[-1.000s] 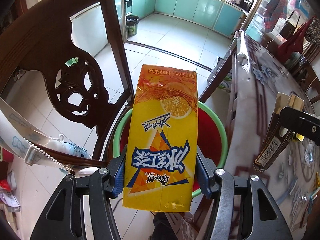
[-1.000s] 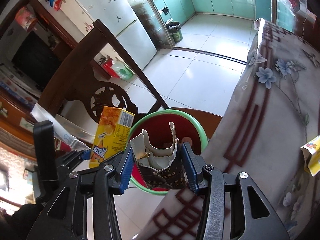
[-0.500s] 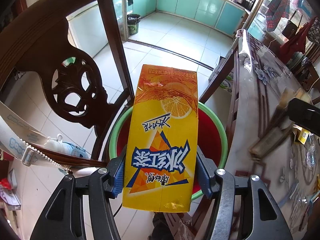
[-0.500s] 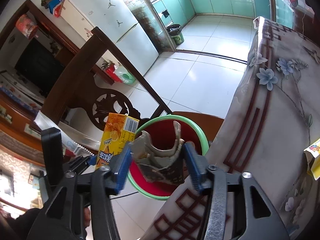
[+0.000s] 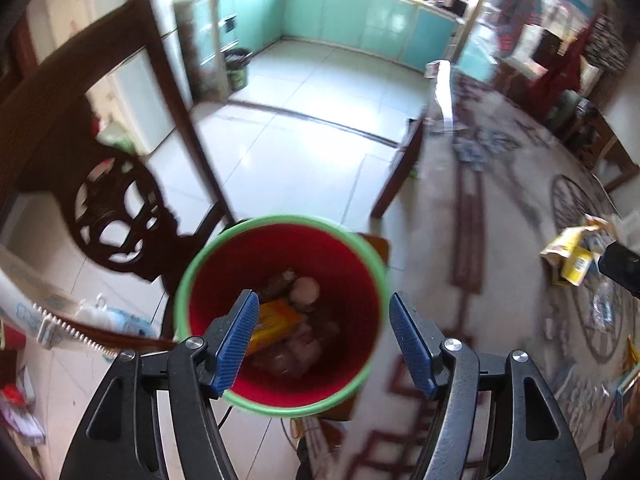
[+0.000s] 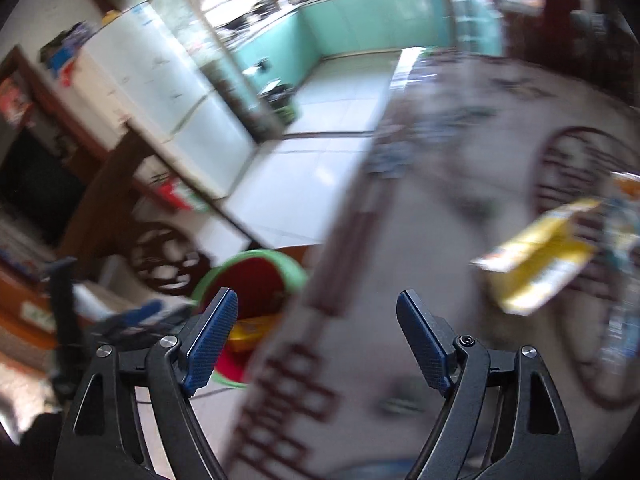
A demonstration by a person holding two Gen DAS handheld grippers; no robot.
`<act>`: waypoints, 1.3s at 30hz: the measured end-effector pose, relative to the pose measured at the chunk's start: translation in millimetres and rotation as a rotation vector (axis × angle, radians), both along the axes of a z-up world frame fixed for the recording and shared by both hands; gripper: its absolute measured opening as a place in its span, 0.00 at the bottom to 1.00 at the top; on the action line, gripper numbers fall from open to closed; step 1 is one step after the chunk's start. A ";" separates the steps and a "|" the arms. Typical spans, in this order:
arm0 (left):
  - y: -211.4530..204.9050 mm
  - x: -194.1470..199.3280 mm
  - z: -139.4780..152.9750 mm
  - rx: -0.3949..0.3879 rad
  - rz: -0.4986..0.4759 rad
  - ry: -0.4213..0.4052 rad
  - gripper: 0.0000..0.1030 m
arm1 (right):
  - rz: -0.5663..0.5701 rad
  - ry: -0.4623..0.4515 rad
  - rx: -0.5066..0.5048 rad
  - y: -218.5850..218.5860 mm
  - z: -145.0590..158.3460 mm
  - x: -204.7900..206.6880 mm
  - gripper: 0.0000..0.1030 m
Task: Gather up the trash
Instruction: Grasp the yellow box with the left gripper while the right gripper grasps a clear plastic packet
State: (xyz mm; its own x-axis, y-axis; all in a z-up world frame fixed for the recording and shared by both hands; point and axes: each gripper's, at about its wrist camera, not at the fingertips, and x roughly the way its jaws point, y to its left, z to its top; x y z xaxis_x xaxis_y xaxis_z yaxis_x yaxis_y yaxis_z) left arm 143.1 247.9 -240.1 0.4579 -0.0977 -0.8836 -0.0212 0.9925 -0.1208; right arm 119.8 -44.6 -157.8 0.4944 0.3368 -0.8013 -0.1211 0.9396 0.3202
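A red bucket with a green rim point(image 5: 362, 248) stands on the floor beside the table. The yellow drink carton point(image 5: 276, 320) lies inside it among brown and pale scraps. My left gripper point(image 5: 320, 336) hangs over the bucket, its jaws opening with nothing between them. In the blurred right wrist view my right gripper point(image 6: 316, 340) is over the table's edge, jaws opening and empty; the bucket point(image 6: 288, 266) shows at lower left with the carton point(image 6: 250, 332) in it. A torn yellow carton point(image 6: 536, 268) lies on the table at right, also the torn carton point(image 5: 568, 256) in the left wrist view.
A carved dark wooden chair point(image 5: 116, 216) stands left of the bucket. The table with a patterned cloth point(image 5: 500, 240) fills the right side, with clear plastic wrappers point(image 5: 608, 312) near the torn carton. A white fridge point(image 6: 168, 92) and tiled kitchen floor point(image 5: 312, 120) lie beyond.
The yellow carton left my left gripper and dropped into the bucket. The torn brown carton left my right gripper, which swung right over the table. Both pairs of jaws widened.
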 end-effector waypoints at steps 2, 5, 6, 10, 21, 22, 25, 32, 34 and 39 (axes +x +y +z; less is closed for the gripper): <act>-23.5 0.1 7.4 -0.003 -0.044 -0.017 0.65 | -0.098 -0.018 -0.070 -40.2 2.3 -9.4 0.80; -57.9 -1.3 17.8 -0.009 -0.108 -0.038 0.65 | -0.277 -0.024 -0.214 -104.3 0.1 -21.3 0.87; -72.1 -1.8 20.7 -0.010 -0.135 -0.044 0.65 | -0.339 -0.017 -0.273 -127.7 -5.0 -25.3 0.91; -129.7 -0.5 31.3 -0.016 -0.250 -0.064 0.65 | -0.485 0.113 -0.349 -198.0 -44.6 -26.5 0.91; -302.7 32.4 22.3 0.026 -0.609 -0.003 0.65 | -0.418 0.205 -0.247 -247.2 -91.4 -13.9 0.20; -313.7 36.0 17.9 0.026 -0.632 0.020 0.65 | -0.407 0.204 -0.209 -253.2 -89.8 -14.9 0.20; -336.8 49.2 0.3 0.035 -0.665 0.067 0.65 | -0.381 0.164 -0.150 -260.1 -71.1 -25.0 0.20; -363.6 75.5 -30.8 0.098 -0.694 0.120 0.65 | -0.333 0.119 -0.117 -270.6 -49.3 -38.6 0.20; -371.0 81.3 -38.4 0.118 -0.701 0.125 0.65 | -0.324 0.114 -0.106 -268.9 -46.0 -37.7 0.20; -374.2 89.0 -40.2 0.074 -0.673 0.103 0.60 | -0.299 0.100 -0.091 -257.4 -39.5 -37.1 0.20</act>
